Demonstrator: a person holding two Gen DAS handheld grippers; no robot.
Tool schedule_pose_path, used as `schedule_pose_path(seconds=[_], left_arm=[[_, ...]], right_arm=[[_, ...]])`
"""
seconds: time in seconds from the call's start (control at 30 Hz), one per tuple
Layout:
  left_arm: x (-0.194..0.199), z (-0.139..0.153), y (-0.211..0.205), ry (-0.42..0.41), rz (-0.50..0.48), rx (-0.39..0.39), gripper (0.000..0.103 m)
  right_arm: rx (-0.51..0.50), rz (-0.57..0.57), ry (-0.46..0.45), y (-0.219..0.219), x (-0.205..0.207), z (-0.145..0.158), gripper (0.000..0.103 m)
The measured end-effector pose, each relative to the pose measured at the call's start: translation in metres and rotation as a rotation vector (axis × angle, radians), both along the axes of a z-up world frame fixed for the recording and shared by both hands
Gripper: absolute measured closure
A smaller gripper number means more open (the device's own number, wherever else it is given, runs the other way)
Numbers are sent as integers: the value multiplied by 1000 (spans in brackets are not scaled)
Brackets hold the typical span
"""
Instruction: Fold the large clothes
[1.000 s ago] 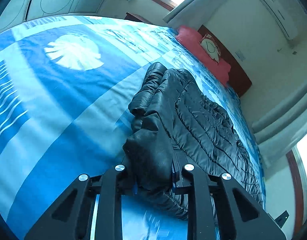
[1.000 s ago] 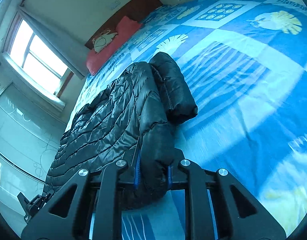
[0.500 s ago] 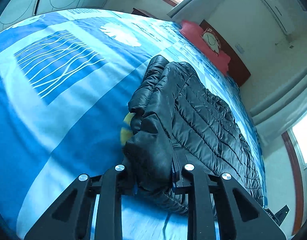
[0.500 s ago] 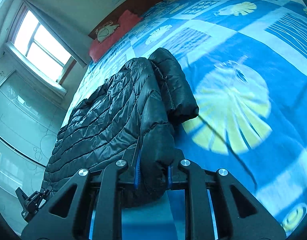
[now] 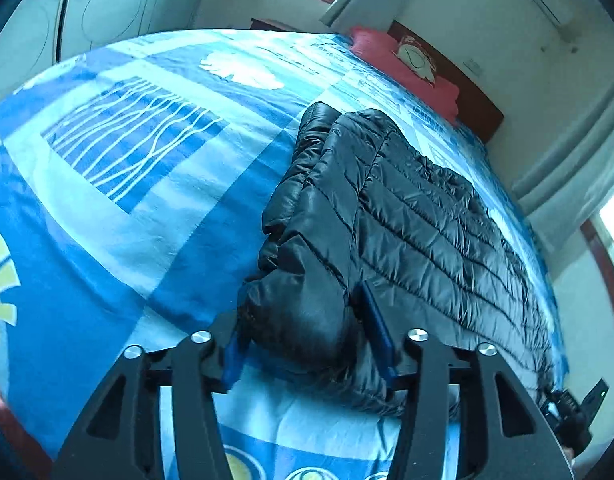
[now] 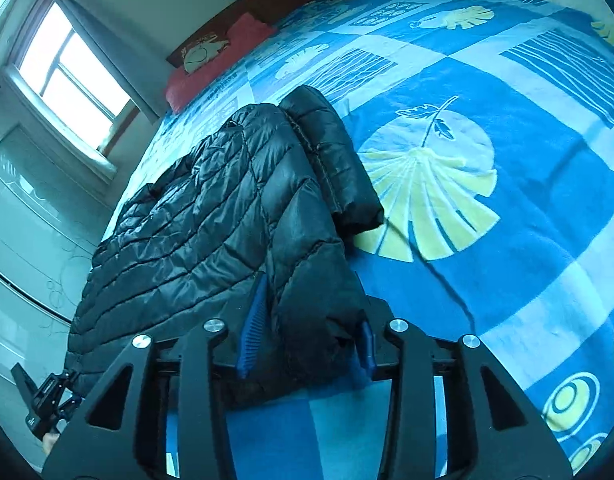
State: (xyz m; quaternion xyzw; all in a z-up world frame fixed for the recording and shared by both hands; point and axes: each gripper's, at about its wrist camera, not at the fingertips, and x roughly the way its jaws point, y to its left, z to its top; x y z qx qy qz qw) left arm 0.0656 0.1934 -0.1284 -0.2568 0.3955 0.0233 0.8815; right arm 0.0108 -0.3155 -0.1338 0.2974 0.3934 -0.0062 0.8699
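Black puffer jacket [image 5: 407, 216] edge lies between both just-opening, loosened jaws.

Both grippers' fingers [image 5: 373, 320] [image 6: 253, 320] just opened, loosening off the jacket [image 5: 407, 220] corners

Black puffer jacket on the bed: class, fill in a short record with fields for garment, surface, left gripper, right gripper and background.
garment: black puffer jacket, folded, lying flat
surface: blue patterned bedspread
left gripper: jaws just opened, jacket edge between them, pads off the fabric
right gripper: jaws just opened, jacket edge between them, no longer clamped
background: red pillow at the headboard, window beside the bed
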Motion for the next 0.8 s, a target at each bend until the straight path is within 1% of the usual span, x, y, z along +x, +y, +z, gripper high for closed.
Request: schedule_pose_path(seconds=[0.03, 0.1, 0.17, 0.37, 0.5, 0.63, 0.73, 0.8], left_arm=[[-2, 0, 0, 0, -1, 7, 44], [-4, -1, 2, 5, -2, 17, 37], [-9, -1, 6, 11, -4, 23, 34], [-21, 5, 24, 26, -18, 47, 29], [-26, 19, 35, 30, -38, 85, 29], [-28, 34, 51, 13, -36, 115, 27], [-22, 35, 64, 34, -5, 143, 26], [-16, 35, 72, 53, 11, 132, 26]], right_arm=[[-12, 0, 5, 1, -2, 1, 60], [-34, 3, 14, 2, -8, 4, 58], [-54, 3, 26, 4, -14, 6, 55], [-152, 16, 80, 19, -40, 22, 54], [-221, 68, 81, 42, -48, 39, 54], [-246, 138, 54, 69, -40, 50, 54], [-262, 193, 50, 92, -19, 49, 54], [-260, 233, 38, 107, -2, 51, 54]])
